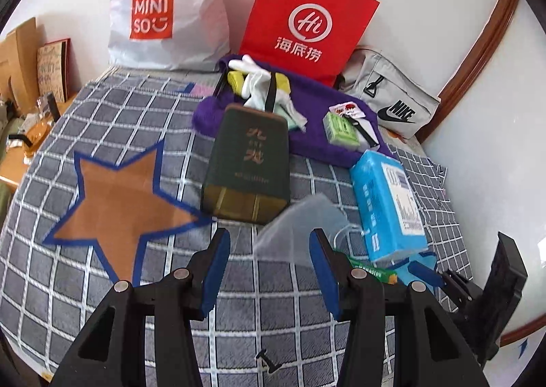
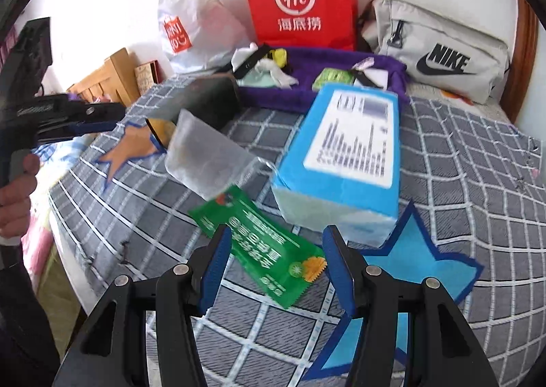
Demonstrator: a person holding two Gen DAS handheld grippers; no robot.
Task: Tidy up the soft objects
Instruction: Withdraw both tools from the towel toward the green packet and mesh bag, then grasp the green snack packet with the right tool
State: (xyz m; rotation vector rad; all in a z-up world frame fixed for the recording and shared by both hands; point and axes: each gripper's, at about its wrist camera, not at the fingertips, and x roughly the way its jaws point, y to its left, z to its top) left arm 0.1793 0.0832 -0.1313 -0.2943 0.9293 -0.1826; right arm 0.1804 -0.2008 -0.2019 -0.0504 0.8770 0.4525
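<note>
A: Status check. Both grippers hang over the bed (image 1: pixel 102 284), fingers apart, nothing between them. Left gripper (image 1: pixel 269 271) is near the grey mesh pouch (image 1: pixel 300 226); right gripper (image 2: pixel 273 271) is just above the green sachet (image 2: pixel 259 243).

B: What looks sorted?

A: Hard to judge. The purple tray (image 1: pixel 324 148) by the red paper bag (image 1: pixel 307 18) already holds white cloth and small packets. Still loose on the quilt: pouch, sachet, blue tissue pack (image 2: pixel 344 161), dark green box (image 1: pixel 245 165).

B: So an early stage, most items left?

A: My reading, yes.
</note>
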